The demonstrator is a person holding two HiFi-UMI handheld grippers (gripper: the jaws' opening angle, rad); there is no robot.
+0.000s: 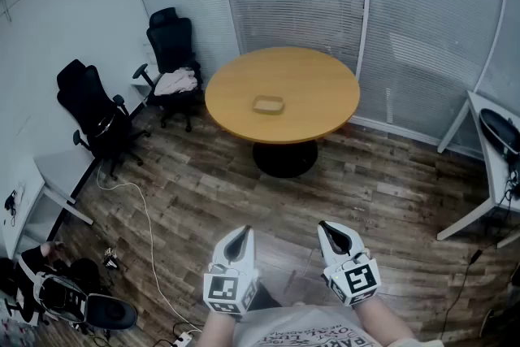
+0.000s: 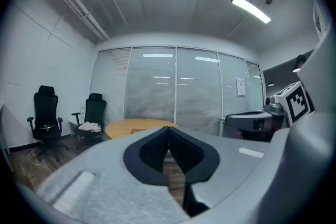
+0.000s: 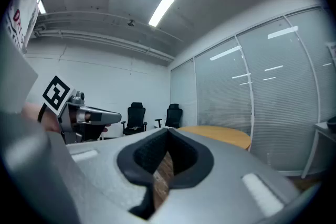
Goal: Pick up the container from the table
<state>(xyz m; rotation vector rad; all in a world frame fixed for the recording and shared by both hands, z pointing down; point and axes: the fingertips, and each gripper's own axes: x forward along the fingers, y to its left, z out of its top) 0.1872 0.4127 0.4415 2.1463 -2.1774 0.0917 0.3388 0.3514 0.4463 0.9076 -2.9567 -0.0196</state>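
A small flat tan container [image 1: 268, 104] lies near the middle of a round wooden table [image 1: 317, 85] across the room. Both grippers are held low and close to my body, far short of the table. My left gripper [image 1: 238, 242] has its jaws meeting at the tips with nothing between them; in the left gripper view the table [image 2: 126, 125] and the container [image 2: 138, 130] show just above those tips. My right gripper [image 1: 331, 233] is shut and empty too. Its view shows the table [image 3: 223, 134] ahead on the right.
Two black office chairs [image 1: 97, 114] [image 1: 172, 45] stand left of the table, one bearing a white cloth [image 1: 176, 81]. A white desk [image 1: 491, 166] is at the right and another [image 1: 49, 179] at the left. A cable [image 1: 146, 232] trails over the wood floor. Blinds cover the far glass wall.
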